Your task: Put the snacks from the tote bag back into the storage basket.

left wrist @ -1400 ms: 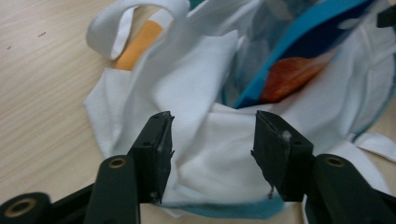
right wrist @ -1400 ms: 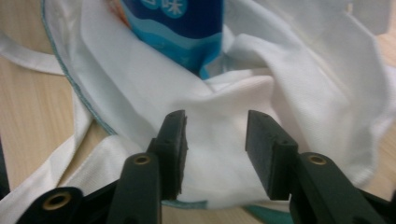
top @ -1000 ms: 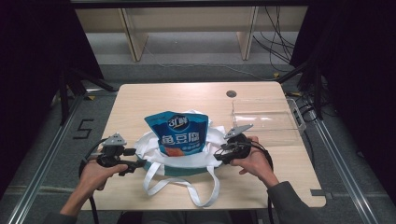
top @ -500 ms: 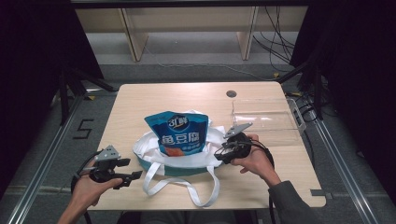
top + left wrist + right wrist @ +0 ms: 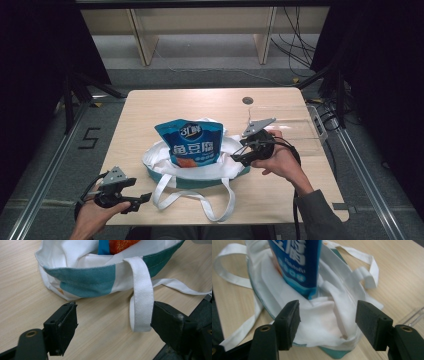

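White cloth tote bag with a teal band (image 5: 197, 167) lies slumped near the middle of the pale wooden worktop (image 5: 150, 110) in the high view, its mouth open upward. A blue snack pouch with white lettering (image 5: 190, 142) stands upright inside it. Two white strap handles (image 5: 200, 202) trail from the bag toward the near edge. The left tongs (image 5: 145, 198) sit at the near left corner, apart from the bag, pointing toward it. The right tongs (image 5: 235, 158) hover at the bag's right rim.

Left gripper view: the left tongs (image 5: 113, 325) have just been opening and stand spread over bare wood. One white strap loop (image 5: 141, 307) hangs just inside the right-hand jaw; whether it touches cannot be told. The teal-banded bag wall (image 5: 87, 282) lies beyond.

Right gripper view: the right tongs (image 5: 328, 318) have just been opening and stand spread above crumpled white bag cloth (image 5: 322, 315), pinching nothing. The pouch (image 5: 299, 267) rises just behind.
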A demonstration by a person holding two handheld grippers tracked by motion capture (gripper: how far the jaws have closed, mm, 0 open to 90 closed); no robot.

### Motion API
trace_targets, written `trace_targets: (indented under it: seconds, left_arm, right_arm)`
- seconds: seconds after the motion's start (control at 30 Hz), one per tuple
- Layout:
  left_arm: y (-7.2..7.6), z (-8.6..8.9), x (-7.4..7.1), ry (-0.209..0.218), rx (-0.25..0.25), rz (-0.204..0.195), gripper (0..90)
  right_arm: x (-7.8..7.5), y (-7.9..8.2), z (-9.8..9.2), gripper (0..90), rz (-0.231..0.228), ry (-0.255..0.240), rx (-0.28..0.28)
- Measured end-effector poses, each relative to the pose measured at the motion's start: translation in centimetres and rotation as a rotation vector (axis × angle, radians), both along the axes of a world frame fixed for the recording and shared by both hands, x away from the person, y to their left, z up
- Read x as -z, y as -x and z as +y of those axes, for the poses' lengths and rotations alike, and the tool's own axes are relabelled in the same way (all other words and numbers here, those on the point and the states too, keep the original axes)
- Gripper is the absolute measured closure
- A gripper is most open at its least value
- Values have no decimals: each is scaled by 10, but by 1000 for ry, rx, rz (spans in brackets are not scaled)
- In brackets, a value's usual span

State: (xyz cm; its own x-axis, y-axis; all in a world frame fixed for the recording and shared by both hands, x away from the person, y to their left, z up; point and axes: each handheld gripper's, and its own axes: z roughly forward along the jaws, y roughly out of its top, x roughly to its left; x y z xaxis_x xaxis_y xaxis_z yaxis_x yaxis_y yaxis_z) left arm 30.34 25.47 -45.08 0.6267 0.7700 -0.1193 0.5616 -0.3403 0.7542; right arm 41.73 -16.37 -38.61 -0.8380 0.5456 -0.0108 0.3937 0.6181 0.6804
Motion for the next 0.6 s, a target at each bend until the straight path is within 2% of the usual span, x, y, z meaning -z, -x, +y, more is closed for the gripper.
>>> trace_targets:
  seconds: [0.07,0.1,0.17,0.23,0.27,0.3,0.37,0.4,0.5,0.53,0.57,0.6]
  left_arm:
    - [2,1,-1,-1,-6,7,191]
    - [3,2,-1,-4,-12,8,190]
    - [4,2,1,-9,-4,-7,190]
    - [4,2,0,-20,-3,5,190]
    - [4,2,2,-1,1,7,190]
    - [3,2,2,-22,3,9,190]
    - [3,2,3,-15,4,16,190]
    - [3,3,3,-29,9,18,190]
    - [3,2,4,-34,4,7,183]
    - [3,3,4,-48,15,10,176]
    - [4,0,4,-30,-7,20,177]
    - [3,2,4,-45,7,25,178]
  right_arm:
    - [-9,-1,4,358,-17,2,-25]
    - [-14,-1,6,352,-10,5,-27]
    - [-26,-3,11,344,-20,16,-56]
    - [-39,-6,18,333,-33,29,-76]
    - [-43,-7,20,330,-26,31,-84]
    - [-48,-7,23,328,-26,36,-83]
    - [-57,-9,30,308,-24,43,-99]
    - [-63,-11,34,308,-40,54,-115]
    - [-77,-13,42,307,-45,73,-138]
    - [-81,-14,45,307,-49,77,-143]
    - [-84,-15,47,308,-52,77,-158]
    - [-89,-15,50,308,-37,79,-147]
